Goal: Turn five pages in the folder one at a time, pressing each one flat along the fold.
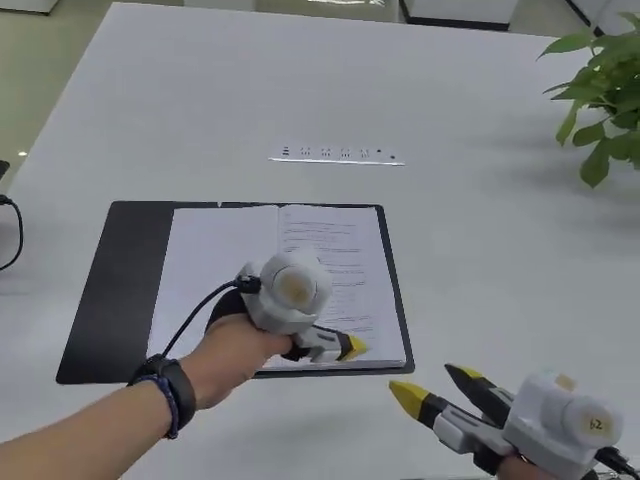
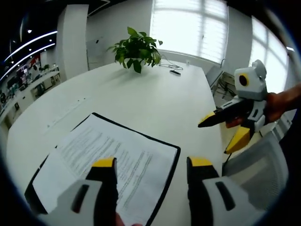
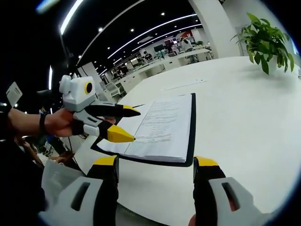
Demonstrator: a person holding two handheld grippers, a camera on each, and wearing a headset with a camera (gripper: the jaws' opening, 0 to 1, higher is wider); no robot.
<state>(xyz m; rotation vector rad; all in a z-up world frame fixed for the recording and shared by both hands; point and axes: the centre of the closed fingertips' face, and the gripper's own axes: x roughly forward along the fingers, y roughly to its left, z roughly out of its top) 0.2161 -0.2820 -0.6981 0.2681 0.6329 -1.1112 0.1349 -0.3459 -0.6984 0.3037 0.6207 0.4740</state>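
White table (image 1: 480,250) bears the folder (image 1: 120,300); its limp page (image 1: 340,260) should lift best by the corner; my left gripper (image 3: 135,125) and right gripper (image 1: 425,382) gape.

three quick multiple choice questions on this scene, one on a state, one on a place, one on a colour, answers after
1. The folder is: A shut, B open flat, C standing upright.
2. The plant stands: A on the folder, B at the near left, C at the table's far right.
3. The right gripper's jaw tips are: A yellow, B red, C blue.

Answers: B, both pages lie showing; C, its leaves sit at the head view's upper right edge; A, yellow tips on black jaws.
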